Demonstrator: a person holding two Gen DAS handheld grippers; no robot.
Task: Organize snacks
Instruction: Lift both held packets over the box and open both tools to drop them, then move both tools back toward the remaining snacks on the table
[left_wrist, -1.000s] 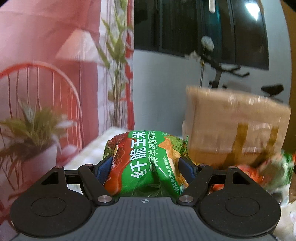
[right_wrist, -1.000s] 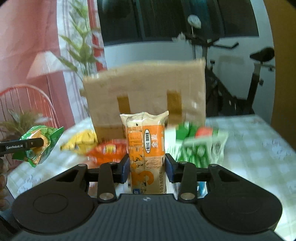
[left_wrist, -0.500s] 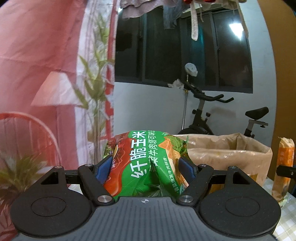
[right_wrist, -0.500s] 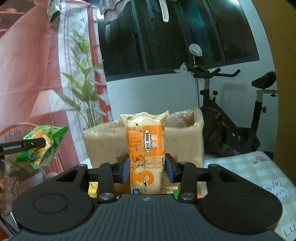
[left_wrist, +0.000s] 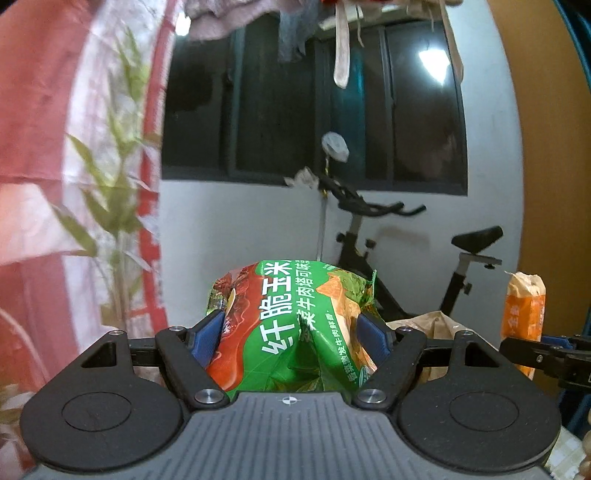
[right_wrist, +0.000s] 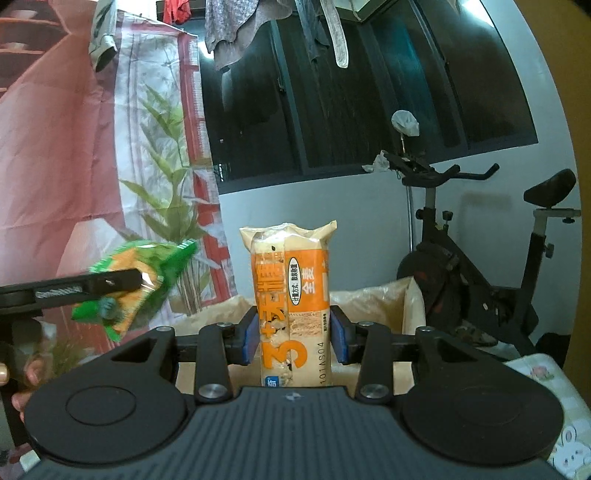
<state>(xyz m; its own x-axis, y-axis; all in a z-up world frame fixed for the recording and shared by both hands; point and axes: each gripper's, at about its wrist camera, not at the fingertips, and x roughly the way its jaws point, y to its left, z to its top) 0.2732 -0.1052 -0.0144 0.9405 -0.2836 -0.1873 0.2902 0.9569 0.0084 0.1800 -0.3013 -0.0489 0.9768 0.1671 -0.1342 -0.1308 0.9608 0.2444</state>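
Note:
My left gripper (left_wrist: 293, 338) is shut on a puffy green and red snack bag (left_wrist: 291, 325), its blue pads pressing into both sides. In the right wrist view the same green bag (right_wrist: 136, 284) hangs at the left, clamped by the left gripper (right_wrist: 110, 284). My right gripper (right_wrist: 293, 338) is shut on a tall orange and cream biscuit pack (right_wrist: 290, 295) that stands upright between the pads. That orange pack (left_wrist: 522, 317) also shows at the right edge of the left wrist view. Behind and below both grippers stands an open cardboard box (right_wrist: 373, 310) lined with a brown bag (left_wrist: 436, 325).
An exercise bike (right_wrist: 480, 266) stands behind the box against a white wall with a dark window (right_wrist: 369, 92). A red and white curtain with bamboo print (right_wrist: 110, 147) hangs at the left. A checked tablecloth (right_wrist: 565, 424) shows at the lower right. A person's fingers (right_wrist: 26, 373) hold the left gripper.
Both grippers rose with their packs, from level with the box's front and the snacks on the table to above its open rim. The green bag moved nearer the orange pack.

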